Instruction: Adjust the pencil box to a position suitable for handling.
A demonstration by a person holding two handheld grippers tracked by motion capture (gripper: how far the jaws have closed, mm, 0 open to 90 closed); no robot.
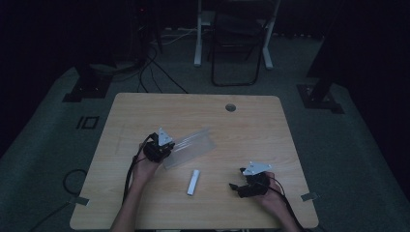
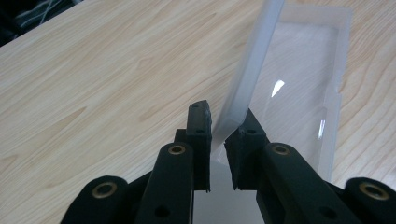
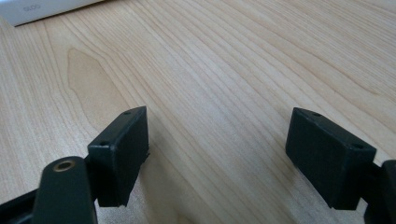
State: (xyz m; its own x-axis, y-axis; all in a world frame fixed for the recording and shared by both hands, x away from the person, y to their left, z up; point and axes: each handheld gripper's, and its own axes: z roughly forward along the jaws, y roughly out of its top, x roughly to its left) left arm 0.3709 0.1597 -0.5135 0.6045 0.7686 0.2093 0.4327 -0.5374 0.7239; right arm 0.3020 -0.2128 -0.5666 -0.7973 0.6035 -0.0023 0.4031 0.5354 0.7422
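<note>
A clear plastic case (image 1: pixel 193 145) lies on the wooden table (image 1: pixel 145 111) left of the middle. My left gripper (image 1: pixel 169 146) is at its left end, shut on the thin raised edge of the case's lid (image 2: pixel 254 60). In the left gripper view the pads of this gripper (image 2: pixel 219 126) pinch that frosted edge, and the rest of the case (image 2: pixel 303 93) lies flat behind it. A small white oblong box (image 1: pixel 193 182) rests nearer the front. To its right my right gripper (image 1: pixel 235 186) sits low over the table, open, with bare wood between its jaws (image 3: pixel 217 149).
The white box's end (image 3: pixel 42 9) shows at the top left of the right gripper view. A round cable hole (image 1: pixel 230 107) sits near the table's far edge. A folding chair (image 1: pixel 237 43) and cables (image 1: pixel 154 67) are on the floor beyond.
</note>
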